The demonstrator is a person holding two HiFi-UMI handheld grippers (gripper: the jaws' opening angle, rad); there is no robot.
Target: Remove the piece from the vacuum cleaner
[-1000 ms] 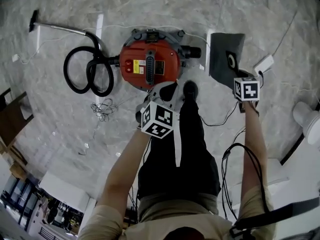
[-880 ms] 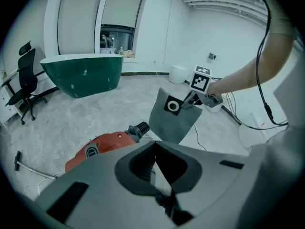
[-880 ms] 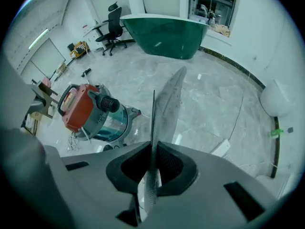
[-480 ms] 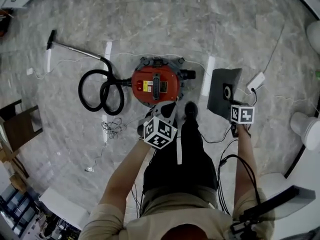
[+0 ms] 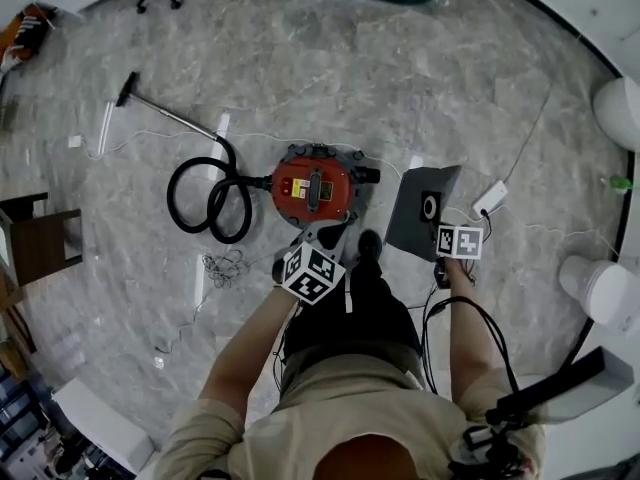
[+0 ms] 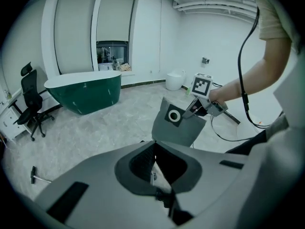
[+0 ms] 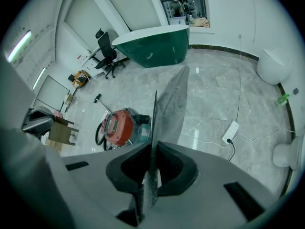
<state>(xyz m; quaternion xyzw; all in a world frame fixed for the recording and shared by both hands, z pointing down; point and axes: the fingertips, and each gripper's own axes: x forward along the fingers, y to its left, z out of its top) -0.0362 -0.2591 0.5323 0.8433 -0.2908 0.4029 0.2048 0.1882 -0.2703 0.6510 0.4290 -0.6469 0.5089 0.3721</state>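
Note:
A red vacuum cleaner (image 5: 315, 190) stands on the marble floor with its black hose (image 5: 210, 200) coiled to the left and its wand (image 5: 165, 113) lying beyond. To its right hangs a grey dust bag (image 5: 420, 211), clear of the floor. My right gripper (image 5: 442, 232) is shut on the bag's edge. In the right gripper view the bag (image 7: 169, 106) runs edge-on between the closed jaws (image 7: 153, 151), with the vacuum (image 7: 119, 125) far below. My left gripper (image 5: 318, 253) hovers in front of the vacuum, jaws (image 6: 153, 149) shut and empty. The left gripper view shows the bag (image 6: 178, 123).
A white power strip (image 5: 492, 199) and loose cables lie right of the bag. A white toilet (image 5: 605, 288) stands at the right edge and a wooden chair (image 5: 25, 243) at the left. A green bathtub (image 6: 83, 92) and an office chair (image 6: 31, 104) stand farther off.
Both grippers have risen well above the floor, and the vacuum looks smaller. The dust bag has gone up with the right gripper, still gripped.

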